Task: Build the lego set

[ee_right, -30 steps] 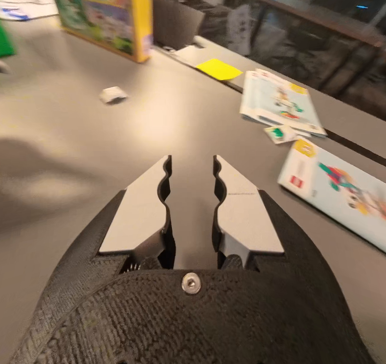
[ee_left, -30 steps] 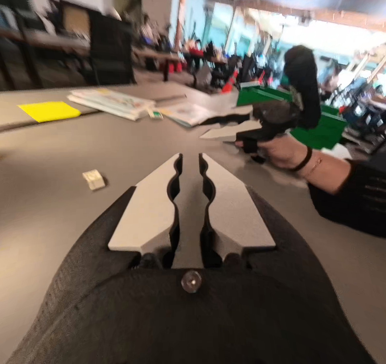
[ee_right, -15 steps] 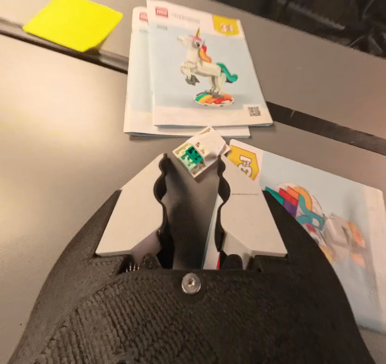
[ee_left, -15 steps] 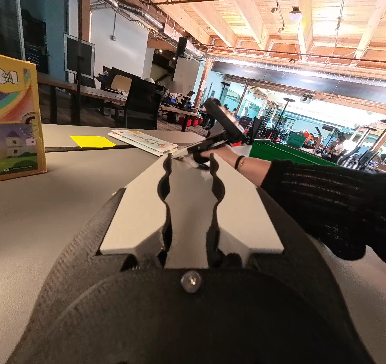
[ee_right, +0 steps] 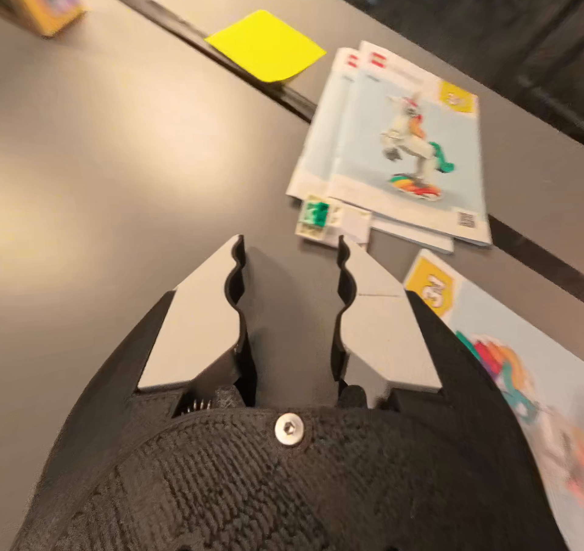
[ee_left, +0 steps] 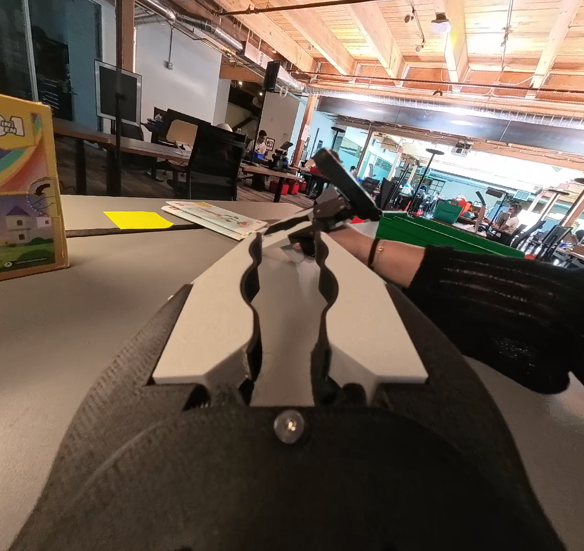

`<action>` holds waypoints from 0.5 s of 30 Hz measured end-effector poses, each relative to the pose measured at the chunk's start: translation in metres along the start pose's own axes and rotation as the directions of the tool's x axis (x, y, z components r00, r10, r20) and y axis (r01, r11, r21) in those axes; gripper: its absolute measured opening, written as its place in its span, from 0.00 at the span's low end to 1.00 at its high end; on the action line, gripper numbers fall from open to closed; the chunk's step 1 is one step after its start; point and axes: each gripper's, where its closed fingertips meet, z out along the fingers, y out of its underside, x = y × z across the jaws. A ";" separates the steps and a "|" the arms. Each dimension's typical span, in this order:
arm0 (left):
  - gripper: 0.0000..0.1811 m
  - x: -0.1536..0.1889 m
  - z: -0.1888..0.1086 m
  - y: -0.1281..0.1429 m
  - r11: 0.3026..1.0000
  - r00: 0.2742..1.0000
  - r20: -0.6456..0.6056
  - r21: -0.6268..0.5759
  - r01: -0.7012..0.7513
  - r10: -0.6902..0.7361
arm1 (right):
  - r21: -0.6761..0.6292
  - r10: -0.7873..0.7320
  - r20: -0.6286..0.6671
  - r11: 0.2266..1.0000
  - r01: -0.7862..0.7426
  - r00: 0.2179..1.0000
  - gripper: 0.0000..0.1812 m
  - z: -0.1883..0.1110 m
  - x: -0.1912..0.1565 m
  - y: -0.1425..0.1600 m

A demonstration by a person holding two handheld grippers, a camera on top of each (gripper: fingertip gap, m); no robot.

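A small white lego assembly with a green piece [ee_right: 319, 218] lies on the grey table [ee_right: 110, 156] against the near edge of the instruction booklets. My right gripper [ee_right: 290, 242] is open and empty, its tips just short of the assembly and above the table. My left gripper [ee_left: 287, 242] is open and empty, low over the table. In the left wrist view the right gripper [ee_left: 303, 223] shows farther off, held by a hand in a black sleeve, tips down near the booklets [ee_left: 215, 220].
Stacked unicorn booklets [ee_right: 404, 153] lie ahead, another booklet [ee_right: 505, 362] at the right. A yellow sticky note [ee_right: 265, 46] lies by the dark seam. The yellow lego box [ee_left: 25, 194] stands at the left. A green bin [ee_left: 442, 235] sits at the right.
My right gripper has drawn back a little and shifted left, so the white and green assembly lies just beyond its tips. It has opened wider. My left gripper has barely moved in the last half second.
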 end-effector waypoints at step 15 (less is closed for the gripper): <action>0.18 -0.013 -0.008 0.004 0.985 0.986 0.008 -0.046 0.169 -0.169 | 0.189 -0.256 0.373 0.962 0.197 0.892 0.28 -0.038 -0.108 -0.024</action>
